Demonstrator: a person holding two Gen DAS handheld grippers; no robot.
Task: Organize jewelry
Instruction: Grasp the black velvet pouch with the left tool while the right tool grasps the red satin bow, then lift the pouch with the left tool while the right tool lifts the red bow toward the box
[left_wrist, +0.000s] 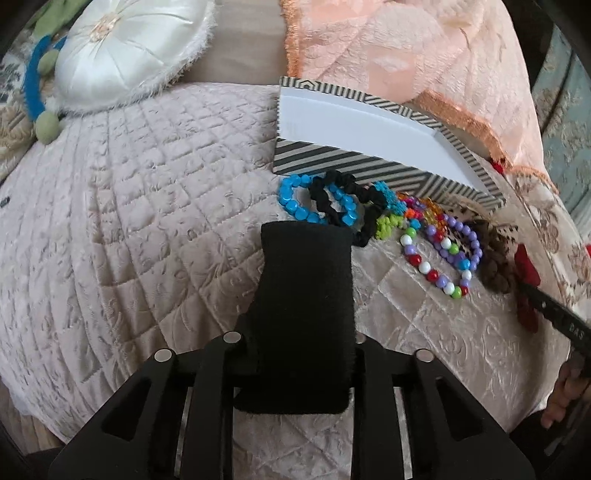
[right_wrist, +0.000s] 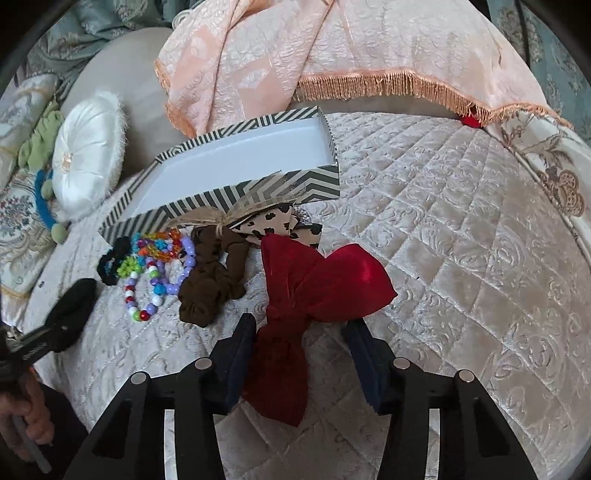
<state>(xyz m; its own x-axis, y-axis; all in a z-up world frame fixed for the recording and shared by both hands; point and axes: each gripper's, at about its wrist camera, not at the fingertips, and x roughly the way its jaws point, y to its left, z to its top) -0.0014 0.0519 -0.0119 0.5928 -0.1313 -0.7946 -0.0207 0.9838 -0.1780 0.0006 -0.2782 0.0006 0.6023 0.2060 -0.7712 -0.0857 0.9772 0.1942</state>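
Quilted bed cover (right_wrist: 461, 229) is seen beneath a red bow (right_wrist: 317, 291) straddled by the half-open right gripper (right_wrist: 301, 345), the left gripper (left_wrist: 306, 236) appearing empty and nearly closed; snagging is judged likely, with the box (right_wrist: 236, 162) at eleven o'clock.

Quilted beige bedspread (right_wrist: 461, 229) as ground. Round white satin cushion (right_wrist: 86, 155) at its far left edge; fringed peach throw (right_wrist: 332, 48) drapes beyond its far edge.

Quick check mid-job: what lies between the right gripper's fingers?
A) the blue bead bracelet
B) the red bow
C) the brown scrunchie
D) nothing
B: in the right wrist view the red bow lies between the right gripper's open fingers, its tail running back between them.
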